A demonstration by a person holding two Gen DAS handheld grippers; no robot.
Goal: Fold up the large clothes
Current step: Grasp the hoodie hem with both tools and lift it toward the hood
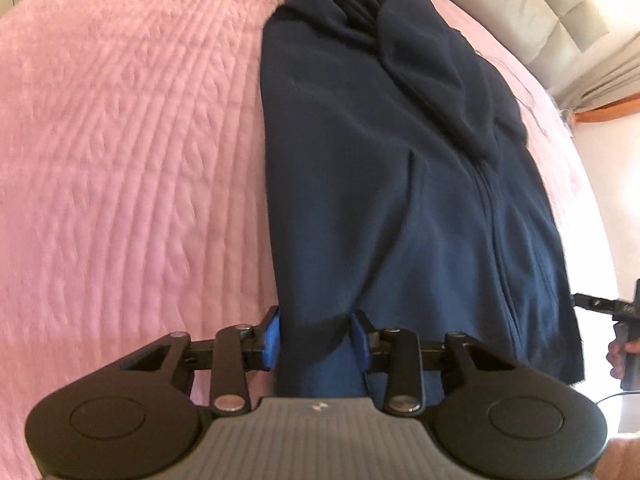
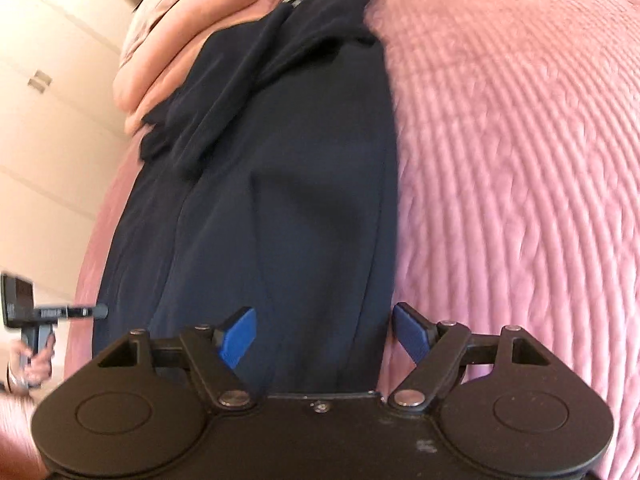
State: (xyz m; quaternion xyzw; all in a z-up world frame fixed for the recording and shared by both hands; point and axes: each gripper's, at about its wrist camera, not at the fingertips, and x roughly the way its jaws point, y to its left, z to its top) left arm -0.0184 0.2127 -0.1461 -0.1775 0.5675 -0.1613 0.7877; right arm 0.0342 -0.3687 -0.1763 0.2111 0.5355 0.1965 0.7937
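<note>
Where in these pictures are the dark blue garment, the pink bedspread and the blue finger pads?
Dark blue garment (image 1: 380,200): left wrist view, middle of its body.
Pink bedspread (image 2: 520,160): right wrist view, bare quilted part.
Blue finger pads (image 1: 273,338): left wrist view, left-side pad's face.

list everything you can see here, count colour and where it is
jacket: one, navy blue, zipped, lying lengthwise on the bed, sleeves folded in over the far end
bedspread: one, pink, quilted, under the jacket
bedding: a bunched heap, peach pink, at the far end of the bed beside the jacket's top
headboard: one, grey, padded, far right corner in the left wrist view
left hand-held gripper: one, black with blue pads, open around the near hem
right hand-held gripper: one, black with blue pads, open around the near hem
hand: one visible, holding the left gripper's handle
</note>
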